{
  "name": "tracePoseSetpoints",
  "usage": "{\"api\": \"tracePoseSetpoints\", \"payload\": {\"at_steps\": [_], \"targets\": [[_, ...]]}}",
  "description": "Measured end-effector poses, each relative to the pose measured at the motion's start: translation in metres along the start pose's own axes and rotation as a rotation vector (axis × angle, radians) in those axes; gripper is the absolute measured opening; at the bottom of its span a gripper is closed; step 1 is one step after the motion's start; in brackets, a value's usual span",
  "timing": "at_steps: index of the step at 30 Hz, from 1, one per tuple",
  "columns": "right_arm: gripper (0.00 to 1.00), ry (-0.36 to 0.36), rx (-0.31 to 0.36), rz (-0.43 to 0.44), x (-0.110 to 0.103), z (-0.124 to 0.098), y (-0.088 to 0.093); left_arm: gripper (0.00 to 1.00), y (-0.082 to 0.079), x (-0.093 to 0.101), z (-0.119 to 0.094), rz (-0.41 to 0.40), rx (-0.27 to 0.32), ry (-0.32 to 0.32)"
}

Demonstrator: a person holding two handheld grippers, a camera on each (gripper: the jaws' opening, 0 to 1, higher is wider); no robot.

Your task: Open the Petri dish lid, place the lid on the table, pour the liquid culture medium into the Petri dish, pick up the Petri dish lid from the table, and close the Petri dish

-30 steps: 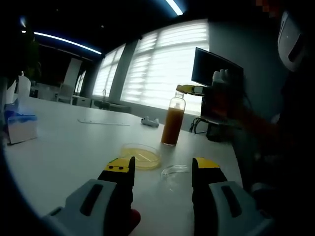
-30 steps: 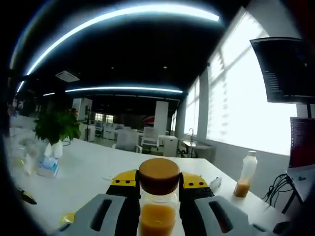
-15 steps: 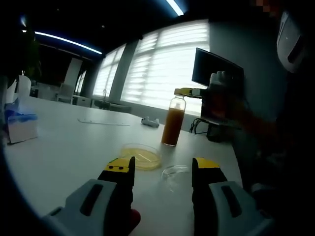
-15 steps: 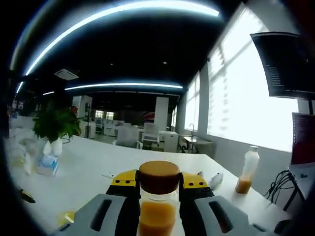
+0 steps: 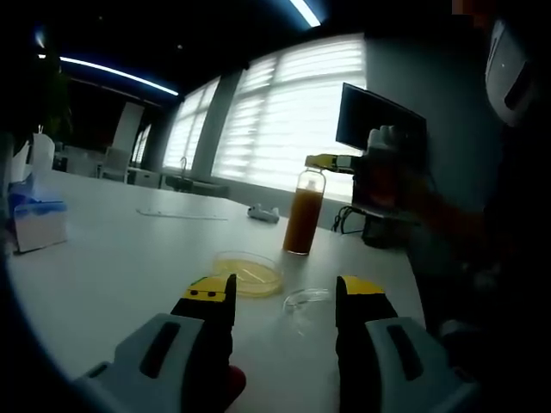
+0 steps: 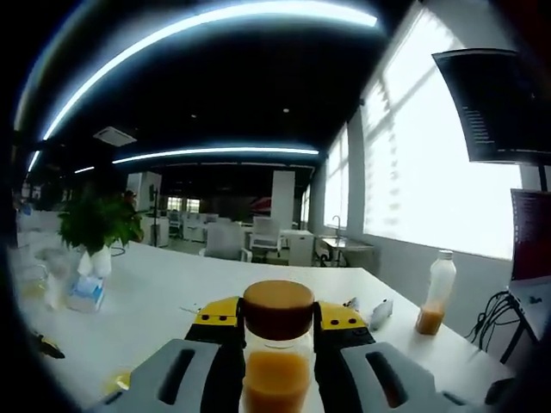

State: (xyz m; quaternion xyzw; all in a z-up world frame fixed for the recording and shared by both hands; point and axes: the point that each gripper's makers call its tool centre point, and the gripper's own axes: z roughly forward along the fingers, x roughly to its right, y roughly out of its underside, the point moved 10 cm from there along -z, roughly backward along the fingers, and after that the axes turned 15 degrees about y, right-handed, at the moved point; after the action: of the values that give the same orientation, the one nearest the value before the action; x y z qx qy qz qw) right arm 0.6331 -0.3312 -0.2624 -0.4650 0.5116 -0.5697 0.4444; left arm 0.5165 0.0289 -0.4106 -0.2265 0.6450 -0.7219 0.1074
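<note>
The Petri dish (image 5: 247, 273) lies open on the white table (image 5: 112, 267), holding yellow liquid. Its clear lid (image 5: 307, 298) rests on the table just right of it. My left gripper (image 5: 284, 297) hovers open in front of both, nothing between its jaws. Behind the dish a culture medium bottle (image 5: 302, 219) of orange liquid stands upright, its base at the table surface. The right gripper (image 5: 331, 159) grips it at the neck. In the right gripper view my right gripper (image 6: 277, 314) is shut on that bottle (image 6: 277, 379), whose brown cap (image 6: 277, 307) sits between the jaws.
A blue tissue box (image 5: 34, 222) stands at the left table edge and a small white object (image 5: 263, 213) lies further back. A monitor (image 5: 379, 129) and a person's gloved hand (image 5: 385, 138) are at the right. A second bottle (image 6: 433, 305) and a potted plant (image 6: 99, 224) stand further off.
The right gripper view has drifted slightly, with the bottle still gripped. The left gripper, dish and lid have not moved.
</note>
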Motion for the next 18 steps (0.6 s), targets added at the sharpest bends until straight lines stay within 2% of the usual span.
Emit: {"api": "tracePoseSetpoints", "payload": {"at_steps": [3, 18], "targets": [[0.36, -0.020, 0.015, 0.004, -0.001, -0.003, -0.001, 0.38, 0.000, 0.000, 0.000, 0.000, -0.001, 0.001], [0.34, -0.019, 0.056, 0.036, 0.004, -0.022, -0.009, 0.38, 0.000, 0.001, 0.000, 0.006, -0.005, -0.001]]}}
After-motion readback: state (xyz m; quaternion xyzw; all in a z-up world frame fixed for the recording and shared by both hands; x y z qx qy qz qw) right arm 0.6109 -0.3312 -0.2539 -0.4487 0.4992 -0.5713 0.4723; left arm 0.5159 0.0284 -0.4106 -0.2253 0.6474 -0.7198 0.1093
